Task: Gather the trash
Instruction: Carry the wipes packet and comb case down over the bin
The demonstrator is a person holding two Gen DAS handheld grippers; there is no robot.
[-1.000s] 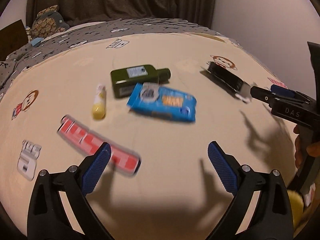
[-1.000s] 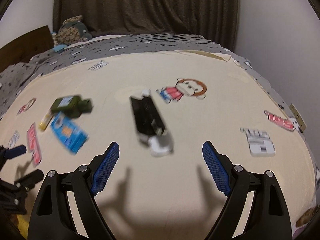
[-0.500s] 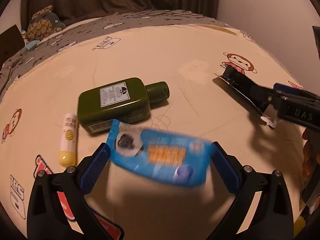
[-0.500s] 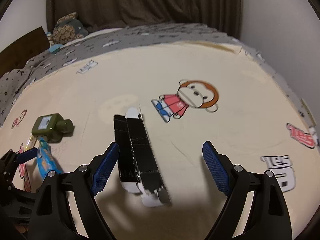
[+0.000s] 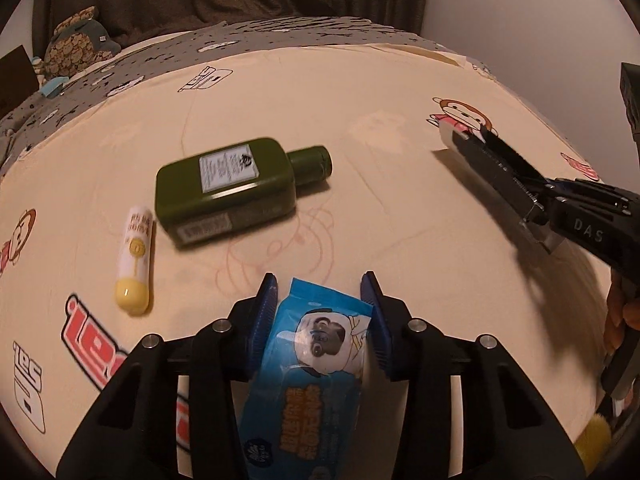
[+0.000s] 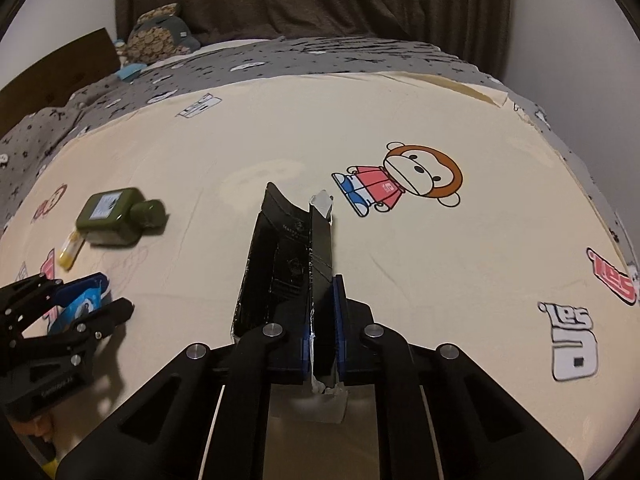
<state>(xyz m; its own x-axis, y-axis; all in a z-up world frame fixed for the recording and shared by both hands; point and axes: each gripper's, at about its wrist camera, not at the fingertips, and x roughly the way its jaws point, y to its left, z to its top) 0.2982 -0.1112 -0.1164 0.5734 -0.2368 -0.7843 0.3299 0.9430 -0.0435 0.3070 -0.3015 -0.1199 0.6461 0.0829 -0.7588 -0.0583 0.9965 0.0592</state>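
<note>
A blue wipes packet sits between the blue pads of my left gripper; its jaws are closing and the pads press the packet's sides. A flattened black carton with a white end is pinched along one edge by my right gripper, which is shut on it just above the cream bedsheet. In the left wrist view the carton sticks out from the right gripper at the right. The right wrist view has the left gripper with the packet at lower left.
A dark green bottle lies on its side on the sheet beside a white and yellow tube. A grey patterned blanket, a plush toy and a dark curtain are at the far end. A wall runs along the right.
Both grippers moved forward and down onto their items and closed: the left on the blue packet, the right on the black carton's edge. The carton's far end now tilts up.
</note>
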